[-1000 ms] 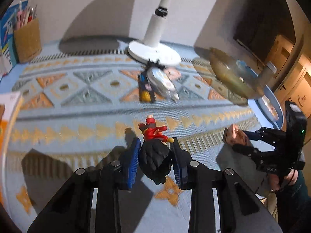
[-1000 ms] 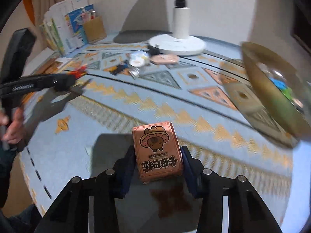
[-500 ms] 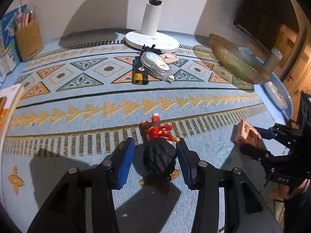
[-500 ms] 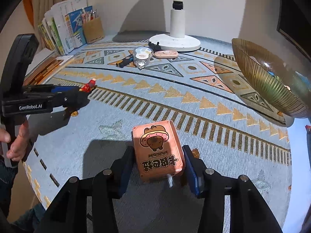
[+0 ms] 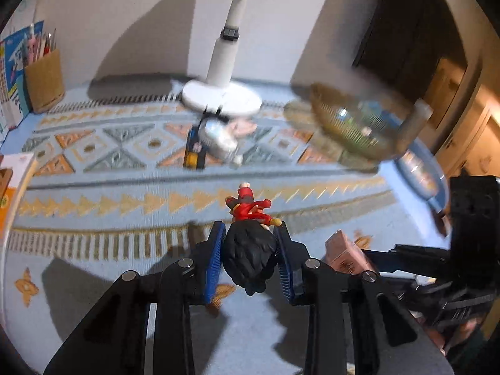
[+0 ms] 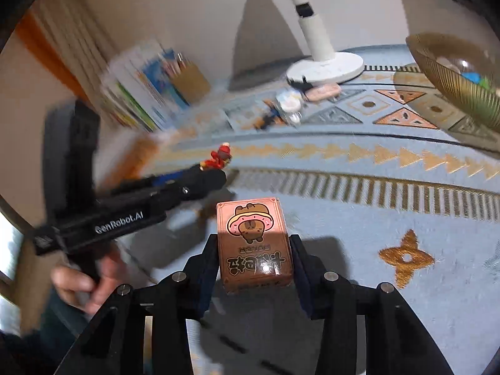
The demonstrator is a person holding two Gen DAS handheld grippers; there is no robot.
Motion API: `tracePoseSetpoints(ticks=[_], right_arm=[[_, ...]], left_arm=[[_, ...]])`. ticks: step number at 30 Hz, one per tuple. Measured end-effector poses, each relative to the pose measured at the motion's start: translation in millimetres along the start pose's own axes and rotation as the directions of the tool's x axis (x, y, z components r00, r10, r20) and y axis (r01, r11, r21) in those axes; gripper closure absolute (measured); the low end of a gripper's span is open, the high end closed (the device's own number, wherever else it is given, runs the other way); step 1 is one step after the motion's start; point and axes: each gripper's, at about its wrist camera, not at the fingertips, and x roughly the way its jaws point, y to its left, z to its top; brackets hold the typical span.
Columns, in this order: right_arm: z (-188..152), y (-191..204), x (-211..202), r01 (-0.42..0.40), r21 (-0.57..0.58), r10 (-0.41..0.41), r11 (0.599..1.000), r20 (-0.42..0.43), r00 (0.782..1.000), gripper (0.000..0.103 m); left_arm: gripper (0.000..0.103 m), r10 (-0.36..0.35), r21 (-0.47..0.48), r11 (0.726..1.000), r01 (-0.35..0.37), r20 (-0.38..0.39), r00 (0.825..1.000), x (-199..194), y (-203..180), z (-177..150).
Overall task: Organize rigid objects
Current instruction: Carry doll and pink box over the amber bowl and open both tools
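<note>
Pink card box [image 6: 254, 243] sits clamped by its flat sides in our right gripper [image 6: 254, 268], our left gripper [image 5: 250, 262] having just closed on the figurine's [image 5: 250, 243] hard, knobbly head, both near the bowl [image 5: 359, 128], seemingly light and rigid.

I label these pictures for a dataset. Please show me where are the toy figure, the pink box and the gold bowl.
toy figure [image 5: 250, 253]: left wrist view, on its black hair.
pink box [image 6: 253, 243]: right wrist view, on its printed top face.
gold bowl [image 6: 450, 72]: right wrist view, on its ribbed wall.
</note>
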Motion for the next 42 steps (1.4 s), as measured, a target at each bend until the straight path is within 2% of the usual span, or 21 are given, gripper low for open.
tracePoseSetpoints(ticks=[2,4,7,9,10,11,12,14,16,17,18,20,22,26,30,33,34,37,38,40,42], right_arm=[[8.4,-3.4,-17.9,-0.073,0.033,0.071,0.997,0.059,0.996,0.060],[18.6,-3.9,-38.6,-0.052,0.036,0.048,0.998,0.109,0.993,0.060],[35.7,-1.8,-78.5,0.044,0.001,-0.044,0.999,0.201,0.979,0.060],[50.5,1.3,-113.7,0.194,-0.023,-0.179,0.981,0.282,0.942,0.060],[56.7,2.0,-127.5,0.265,-0.024,-0.245,0.964,0.313,0.918,0.060],[65.2,2.1,-145.4,0.365,-0.014,-0.337,0.931,0.351,0.874,0.060],[69.5,2.0,-155.4,0.421,-0.004,-0.390,0.907,0.371,0.843,0.060],[83.2,-4.9,-185.5,0.577,0.047,-0.540,0.815,0.420,0.729,0.060],[93.6,-17.2,-202.7,0.656,0.084,-0.619,0.750,0.440,0.651,0.060],[97.5,-22.7,-206.1,0.677,0.092,-0.639,0.730,0.442,0.629,0.060],[104.0,-33.0,-209.3,0.715,0.108,-0.680,0.690,0.436,0.590,0.060],[113.3,-51.8,-206.6,0.757,0.121,-0.728,0.643,0.405,0.553,0.060],[121.2,-73.7,-196.6,0.779,0.120,-0.758,0.616,0.358,0.545,0.060],[123.2,-108.4,-175.0,0.791,0.105,-0.786,0.602,0.253,0.565,0.060],[124.6,-135.9,-150.6,0.804,0.070,-0.800,0.591,0.174,0.574,0.060],[131.8,-151.8,-135.2,0.826,0.059,-0.825,0.561,0.122,0.552,0.060],[134.4,-154.7,-132.7,0.833,0.063,-0.834,0.549,0.114,0.541,0.058],[139.0,-162.3,-133.0,0.870,0.085,-0.872,0.486,0.104,0.478,0.025],[141.2,-161.2,-134.9,0.866,0.094,-0.869,0.492,0.120,0.481,0.025],[141.2,-155.2,-144.8,0.838,0.109,-0.843,0.534,0.149,0.517,0.025],[140.0,-150.5,-152.7,0.830,0.133,-0.838,0.541,0.165,0.520,0.025]], left_arm=[[0.075,-0.009,0.014,1.000,0.009,0.033,0.999,-10.7,-7.3,11.2],[0.075,-0.005,0.035,0.999,0.003,0.057,0.998,-16.9,-17.8,23.0],[0.075,-0.017,0.071,0.997,0.009,0.109,0.994,-28.2,-39.3,48.0],[0.075,-0.030,0.088,0.996,0.017,0.150,0.988,-35.0,-54.3,68.2],[0.074,-0.041,0.099,0.995,0.024,0.172,0.984,-38.4,-63.0,79.1],[0.074,-0.052,0.112,0.993,0.030,0.199,0.979,-42.2,-72.4,90.4],[0.074,-0.061,0.128,0.991,0.032,0.228,0.972,-45.7,-81.9,100.8],[0.074,-0.081,0.161,0.986,0.038,0.270,0.959,-46.1,-103.5,121.4],[0.074,-0.098,0.181,0.982,0.047,0.285,0.954,-39.9,-119.2,136.7],[0.074,-0.108,0.192,0.980,0.054,0.285,0.952,-32.2,-128.4,144.3],[0.074,-0.117,0.205,0.977,0.060,0.281,0.953,-21.4,-138.3,151.2],[0.074,-0.127,0.229,0.971,0.068,0.257,0.958,2.6,-154.5,160.0],[0.074,-0.139,0.241,0.967,0.087,0.211,0.968,31.8,-168.3,163.4],[0.074,-0.138,0.246,0.963,0.111,0.095,0.986,97.5,-183.0,153.5],[0.074,-0.126,0.246,0.962,0.119,0.015,0.992,136.0,-187.6,145.3],[0.074,-0.104,0.227,0.968,0.106,-0.020,0.994,157.0,-188.0,148.2],[0.067,-0.109,0.207,0.972,0.113,-0.028,0.994,162.7,-186.6,151.5],[0.033,-0.127,0.161,0.978,0.132,-0.042,0.991,166.4,-179.4,159.4],[0.032,-0.135,0.156,0.978,0.136,-0.017,0.991,160.1,-175.2,160.5],[0.032,-0.134,0.165,0.978,0.130,0.008,0.991,149.5,-169.9,162.5],[0.032,-0.127,0.154,0.980,0.124,0.012,0.992,138.3,-159.6,163.0]])
